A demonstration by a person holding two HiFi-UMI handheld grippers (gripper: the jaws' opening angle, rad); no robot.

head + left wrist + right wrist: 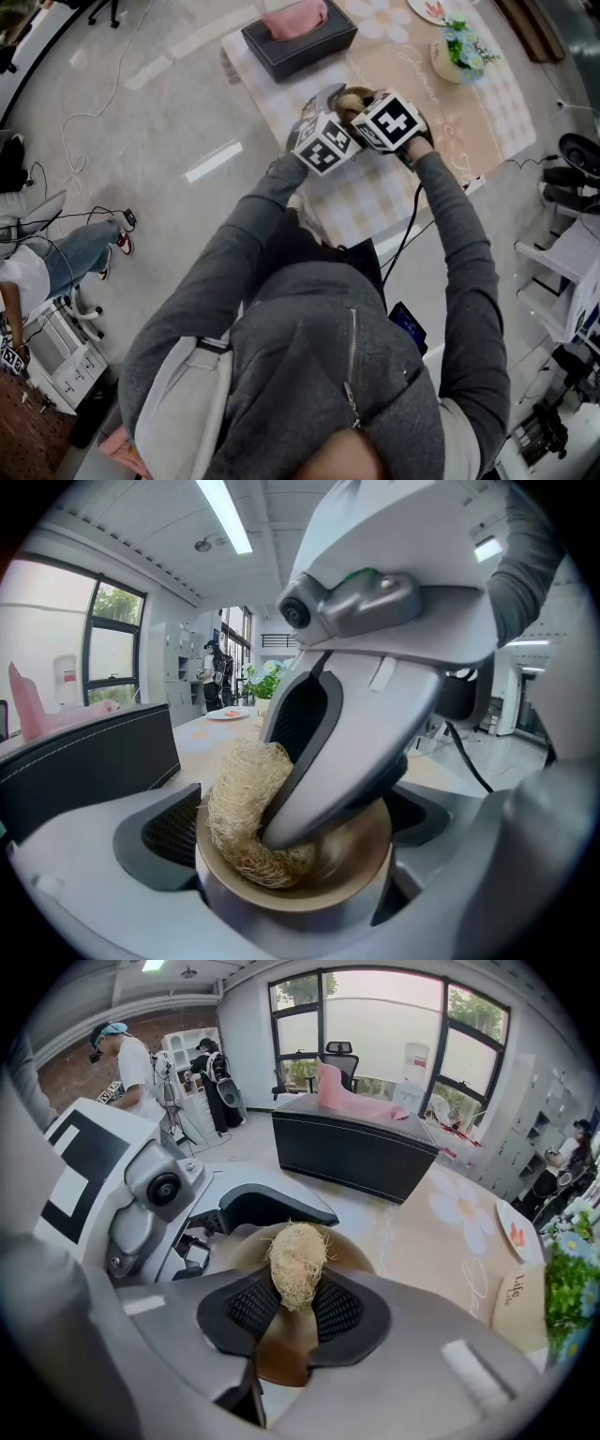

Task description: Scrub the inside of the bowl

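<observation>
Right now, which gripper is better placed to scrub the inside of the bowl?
Right. The right gripper has its jaws shut on the loofah, which presses against the bowl's inner wall. The left gripper is clamped on the bowl, steadying it.

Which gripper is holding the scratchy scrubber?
The right gripper, its jaws pinching the loofah scrubber. The left gripper grips the brown bowl instead.

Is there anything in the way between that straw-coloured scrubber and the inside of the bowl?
Nothing visible does. The right gripper pinches the scrubber, which lies against the inner wall of the bowl, and the bowl itself sits clamped between the left gripper jaws.
</observation>
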